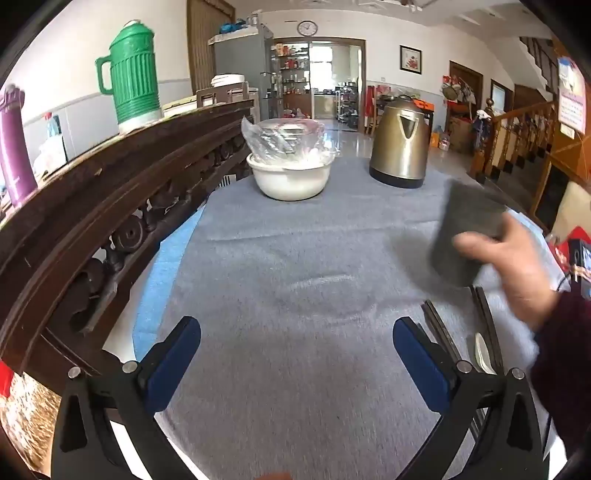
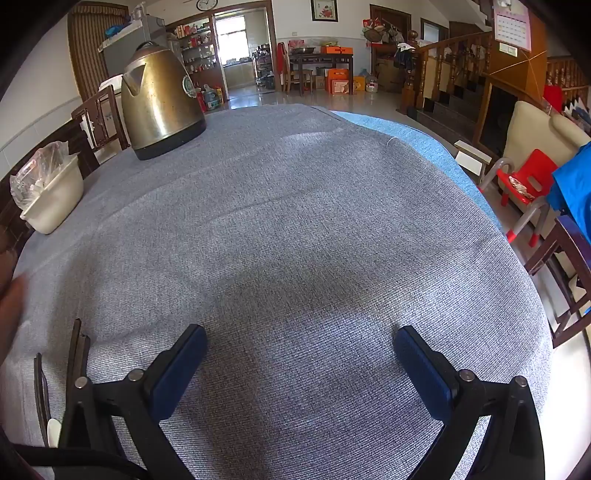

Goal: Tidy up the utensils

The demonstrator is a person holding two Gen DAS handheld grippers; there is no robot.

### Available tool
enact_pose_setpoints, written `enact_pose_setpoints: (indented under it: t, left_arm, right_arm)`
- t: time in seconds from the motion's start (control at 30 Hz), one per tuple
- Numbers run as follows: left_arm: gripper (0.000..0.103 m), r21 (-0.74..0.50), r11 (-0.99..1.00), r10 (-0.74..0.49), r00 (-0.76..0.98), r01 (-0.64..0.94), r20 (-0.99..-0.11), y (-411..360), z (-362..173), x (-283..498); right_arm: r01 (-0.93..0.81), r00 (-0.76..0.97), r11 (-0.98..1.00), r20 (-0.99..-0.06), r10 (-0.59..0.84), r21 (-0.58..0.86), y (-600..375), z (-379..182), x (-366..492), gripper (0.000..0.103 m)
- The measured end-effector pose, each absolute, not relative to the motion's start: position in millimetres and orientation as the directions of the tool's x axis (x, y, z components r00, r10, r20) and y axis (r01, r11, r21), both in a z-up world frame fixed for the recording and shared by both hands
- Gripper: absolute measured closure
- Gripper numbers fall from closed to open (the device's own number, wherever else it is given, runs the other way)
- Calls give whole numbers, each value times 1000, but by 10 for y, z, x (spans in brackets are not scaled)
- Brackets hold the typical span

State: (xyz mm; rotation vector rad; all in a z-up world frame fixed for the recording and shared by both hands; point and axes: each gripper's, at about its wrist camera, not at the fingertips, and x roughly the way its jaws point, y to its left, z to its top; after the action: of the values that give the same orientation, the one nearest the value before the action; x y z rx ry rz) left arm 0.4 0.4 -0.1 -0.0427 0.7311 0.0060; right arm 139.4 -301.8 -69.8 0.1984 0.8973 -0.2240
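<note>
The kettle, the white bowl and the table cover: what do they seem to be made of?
The kettle looks like brushed metal with a bronze tint: it gives dull reflections, and its base is dark, probably plastic. The white bowl has a smooth, faintly glossy wall, plastic or ceramic; I cannot tell which. A clear, crinkled plastic bag sits in it. The table cover is grey woven fabric with fine ribs.

- Daylight indoors, pretty bright overall. Most of it seems to come from the window (image 2: 231, 29) past the far doorway, which is blown out white.
- Soft dark shadow patch on the grey tablecloth (image 2: 295, 229) mid-table in the right wrist view.
- Kettle (image 1: 400, 142) has dull glare streaks.
- Bare hand (image 1: 517, 266) and the dark thing it holds are motion-smeared, can't tell what it is.
- Heavy fisheye bending, black corners in both views.
</note>
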Motion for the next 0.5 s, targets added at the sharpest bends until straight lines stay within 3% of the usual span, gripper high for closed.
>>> enact_pose_setpoints:
  t: [0.1, 0.5]
  left_arm:
    - [0, -68, 998, -50, 738, 6, -673, 66, -19, 88]
    - [0, 61, 998, 28, 779, 14, -626, -429, 172, -199]
  right_arm:
    - [275, 604, 959, -790, -111, 76, -3017, -698, 1394, 0]
    - [275, 604, 959, -790, -111, 75, -3017, -699, 1395, 0]
